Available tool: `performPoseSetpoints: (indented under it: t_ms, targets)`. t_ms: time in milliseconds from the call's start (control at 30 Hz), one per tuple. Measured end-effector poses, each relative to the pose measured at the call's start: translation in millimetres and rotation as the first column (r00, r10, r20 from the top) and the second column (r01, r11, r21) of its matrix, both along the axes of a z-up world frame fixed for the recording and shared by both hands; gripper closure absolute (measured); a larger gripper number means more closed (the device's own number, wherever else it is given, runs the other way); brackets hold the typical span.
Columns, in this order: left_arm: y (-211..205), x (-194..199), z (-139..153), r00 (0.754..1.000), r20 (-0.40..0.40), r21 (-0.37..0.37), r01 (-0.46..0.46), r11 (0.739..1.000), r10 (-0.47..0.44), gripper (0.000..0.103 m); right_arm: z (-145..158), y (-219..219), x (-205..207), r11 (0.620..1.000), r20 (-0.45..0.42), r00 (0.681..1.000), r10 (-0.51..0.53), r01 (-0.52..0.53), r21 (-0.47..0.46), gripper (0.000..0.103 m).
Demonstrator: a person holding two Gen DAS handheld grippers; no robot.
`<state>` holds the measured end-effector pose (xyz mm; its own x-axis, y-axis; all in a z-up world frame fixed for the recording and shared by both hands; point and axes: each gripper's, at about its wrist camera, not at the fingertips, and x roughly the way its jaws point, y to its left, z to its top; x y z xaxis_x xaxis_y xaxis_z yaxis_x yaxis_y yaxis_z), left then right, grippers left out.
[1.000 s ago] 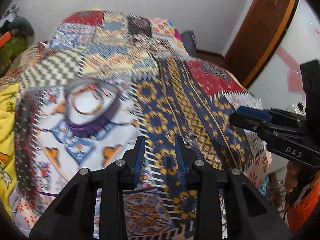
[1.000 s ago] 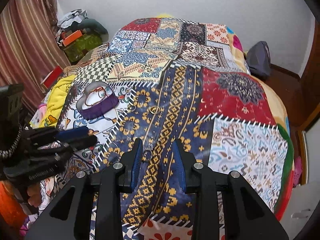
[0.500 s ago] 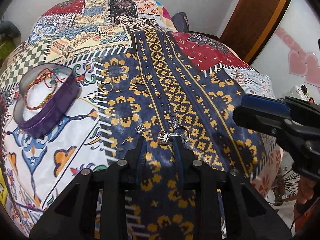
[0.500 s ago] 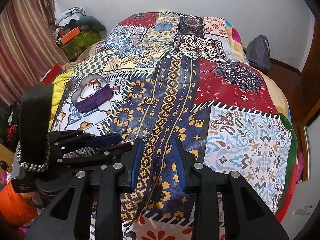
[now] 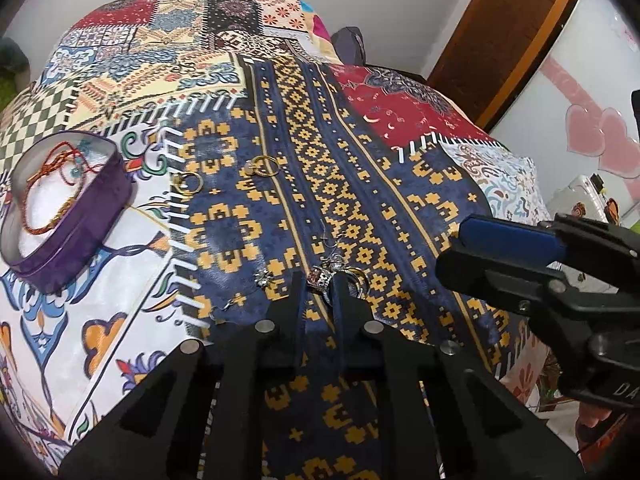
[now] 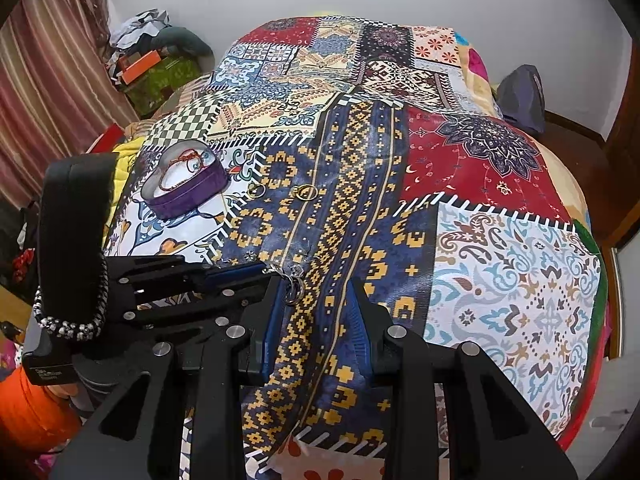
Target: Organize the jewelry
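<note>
**Jewelry pick-up under way: silver cluster pinched at the left gripper's tips**

Jewelry is the business here, and the step in hand looks like a pick. The left gripper (image 5: 319,280) points steeply down at the quilt (image 5: 420,208), and its jaws have just been closing, now nearly together, on a small tangle of silver pieces (image 5: 322,276) right at the tips. The pads seem to press on it, though how firmly is hard to judge, since a ring-shaped part (image 5: 360,280) sticks out just to the right of the jaws. The right gripper (image 6: 316,300) hovers beside it, jaws partly apart with nothing but quilt between them.

By my reading, the next move calls for a slow lift to test the hold, then a carry up and to the left, to the purple heart-shaped box (image 5: 80,216), which already holds a red cord bracelet (image 5: 52,184) (so the sorting has begun).

Other things nearby:
- two gold hoops (image 5: 264,168), ahead of the left gripper and left of its line, between it and the box
- a small silver charm (image 5: 264,279), just left of the jaws, apart from the pinched cluster

Not much blocks the way. The risks are the soft quilt catching in the jaws, and loose bits of the tangle dropping off or dragging the charm along.
</note>
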<state>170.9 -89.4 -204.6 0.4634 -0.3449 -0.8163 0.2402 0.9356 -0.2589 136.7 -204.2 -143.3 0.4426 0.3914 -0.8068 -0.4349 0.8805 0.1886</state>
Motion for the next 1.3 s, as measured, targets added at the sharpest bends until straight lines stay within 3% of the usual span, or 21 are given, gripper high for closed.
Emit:
performPoseSetpoints:
  t_ms: [400, 600, 833, 1100, 1300]
  targets:
    - [58.3, -34.3, 40.4, 0.979, 0.156, 0.065, -0.145, 0.987, 0.133, 0.092, -0.6, 40.9, 0.5, 0.997, 0.029, 0.996, 0.079, -0.079, -0.005, 0.075]
    - [93.3, -40.1, 45.6, 0.964, 0.163, 0.034, -0.216, 0.976, 0.208, 0.092, -18.7, 67.7, 16.3, 0.994, -0.027, 0.993, 0.112, -0.112, 0.007, 0.075]
    - [108.6, -45.1, 40.9, 0.960, 0.161, 0.015, -0.236, 0.972, 0.230, 0.092, -36.6, 78.4, 28.5, 0.996, -0.077, 0.993, 0.091, -0.091, 0.004, 0.075]
    - [110.6, -44.5, 38.9, 0.959, 0.161, 0.015, -0.239, 0.971, 0.233, 0.092, -44.1, 75.8, 29.8, 0.996, -0.102, 0.991, 0.086, -0.086, 0.004, 0.093]
    - [109.2, -47.1, 46.0, 0.956, 0.174, 0.007, -0.240, 0.971, 0.235, 0.092, -39.4, 75.3, 25.9, 0.996, -0.097, 0.991, 0.088, -0.088, 0.011, 0.093]
